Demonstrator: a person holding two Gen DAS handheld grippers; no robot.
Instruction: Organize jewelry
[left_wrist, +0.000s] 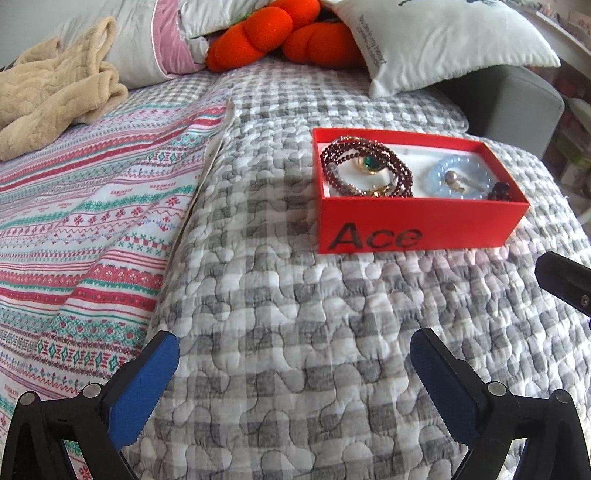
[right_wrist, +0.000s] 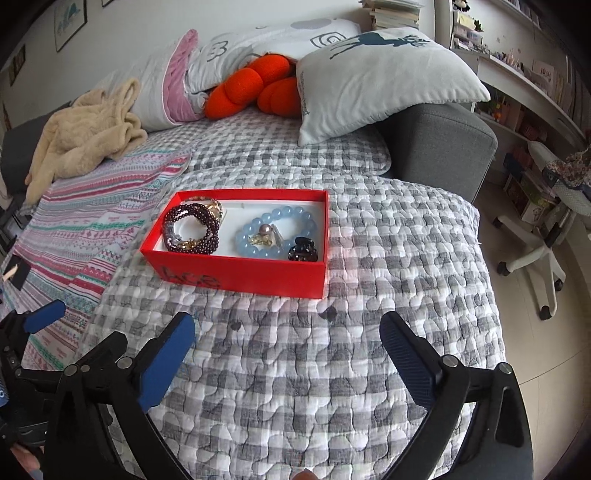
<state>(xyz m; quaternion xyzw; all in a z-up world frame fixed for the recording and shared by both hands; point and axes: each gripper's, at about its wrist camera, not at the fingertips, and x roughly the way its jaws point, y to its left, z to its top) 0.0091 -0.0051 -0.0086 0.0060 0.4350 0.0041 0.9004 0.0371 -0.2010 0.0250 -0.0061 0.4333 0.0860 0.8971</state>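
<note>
Quilted bed (left_wrist: 295, 332), red "Ace" box (left_wrist: 417, 225)

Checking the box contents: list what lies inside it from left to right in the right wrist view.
Garnet bead strands → blue bead bracelet, with a pearl piece inside its ring → dark hair claw, all in the red box.

Both wrist cams near, sharing red box (left_wrist: 417, 221) (right_wrist: 240, 269)

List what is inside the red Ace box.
The red cardboard box holds a dark red beaded strand, a pale blue bead bracelet, a small gold pearl piece inside that ring, and a black claw clip. Anything beneath the coils is hidden.
</note>
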